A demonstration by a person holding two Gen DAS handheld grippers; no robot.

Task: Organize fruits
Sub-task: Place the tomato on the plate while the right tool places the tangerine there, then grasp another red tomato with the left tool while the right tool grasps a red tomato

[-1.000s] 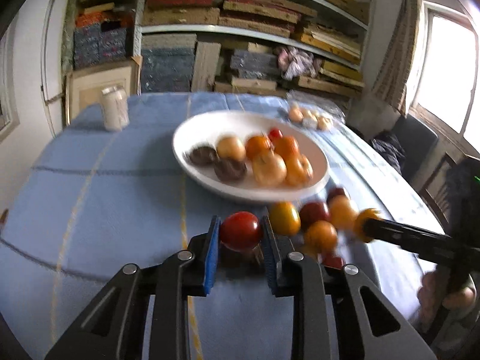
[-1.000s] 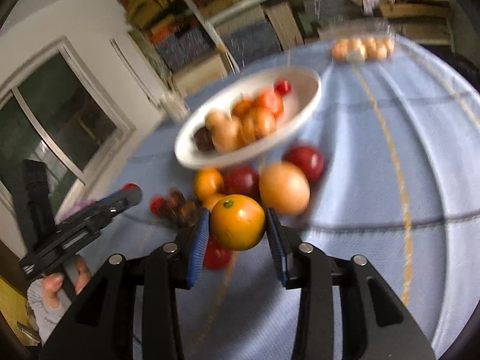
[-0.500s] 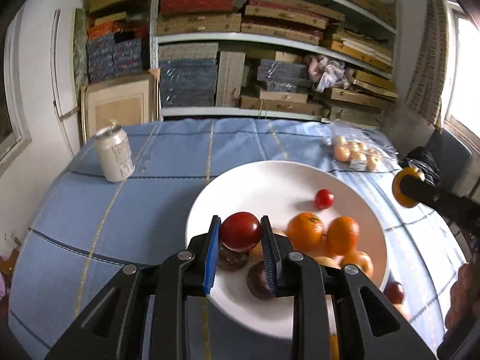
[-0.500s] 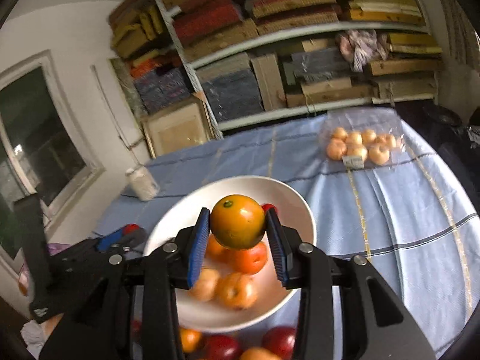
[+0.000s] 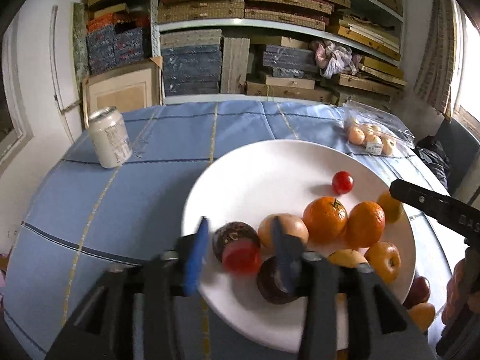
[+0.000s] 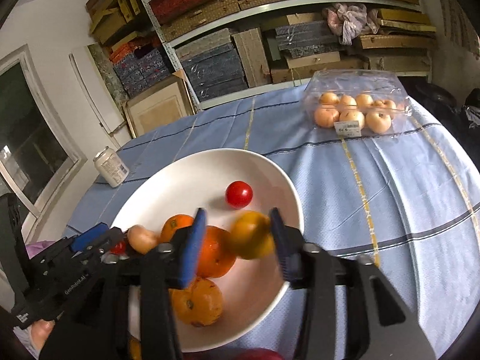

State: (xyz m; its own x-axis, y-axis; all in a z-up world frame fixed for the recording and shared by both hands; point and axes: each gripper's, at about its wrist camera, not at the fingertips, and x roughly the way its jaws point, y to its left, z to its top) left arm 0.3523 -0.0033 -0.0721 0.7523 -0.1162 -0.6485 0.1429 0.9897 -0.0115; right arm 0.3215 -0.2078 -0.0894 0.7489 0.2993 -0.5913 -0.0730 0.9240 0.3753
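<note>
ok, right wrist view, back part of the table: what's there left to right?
Drink can → small red tomato on the white plate → clear pack of pale fruits at the far right.

Both grippers let go of their fruit over the plate

A second ago both carried fruit from beside the white plate. Now the left gripper has just opened and its red tomato sits loose between the fingers; the right gripper has just opened too, its blurred yellow-orange fruit free above the plate.
</note>
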